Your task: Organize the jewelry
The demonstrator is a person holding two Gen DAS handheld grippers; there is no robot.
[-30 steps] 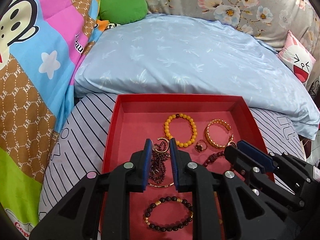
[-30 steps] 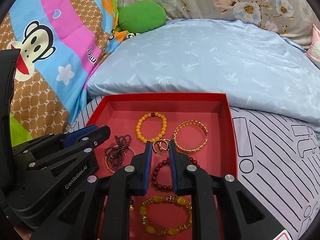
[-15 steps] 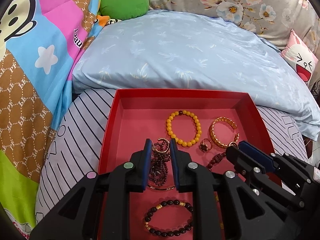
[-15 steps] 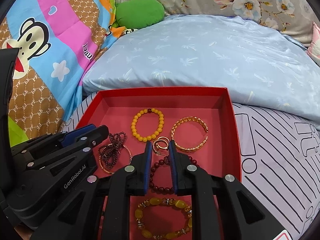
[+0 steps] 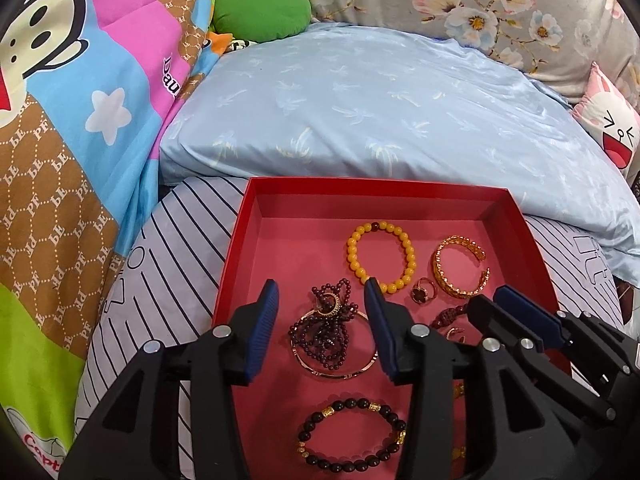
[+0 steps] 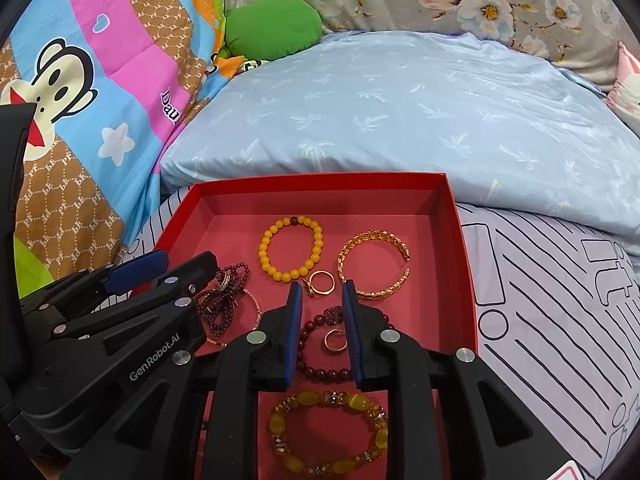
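A red tray [image 5: 234, 248] [image 6: 460, 240] holds several pieces of jewelry. My left gripper [image 5: 322, 292] is open above a tangle of dark garnet beads and a thin gold bangle [image 5: 332, 332]. A yellow bead bracelet [image 5: 380, 256] [image 6: 290, 254], a gold cuff [image 5: 460, 266] [image 6: 374, 264] and a ring [image 5: 422, 294] [image 6: 320, 284] lie further back. My right gripper [image 6: 320, 286] is partly open over a dark red bead bracelet [image 6: 324, 368] and a small gold ring [image 6: 336, 340], holding nothing. A black bead bracelet [image 5: 348, 436] and a yellow stone bracelet [image 6: 328, 432] lie nearest.
The tray rests on a striped white sheet [image 6: 540, 320]. A pale blue pillow [image 5: 380, 112] lies behind it. A colourful cartoon quilt [image 5: 80, 140] rises on the left, with a green cushion [image 5: 260, 8] and a floral pillow [image 5: 500, 12] at the back.
Both grippers have opened from nearly shut, the left one widely, the right a little. Both cameras have drawn slightly back and up from the tray.
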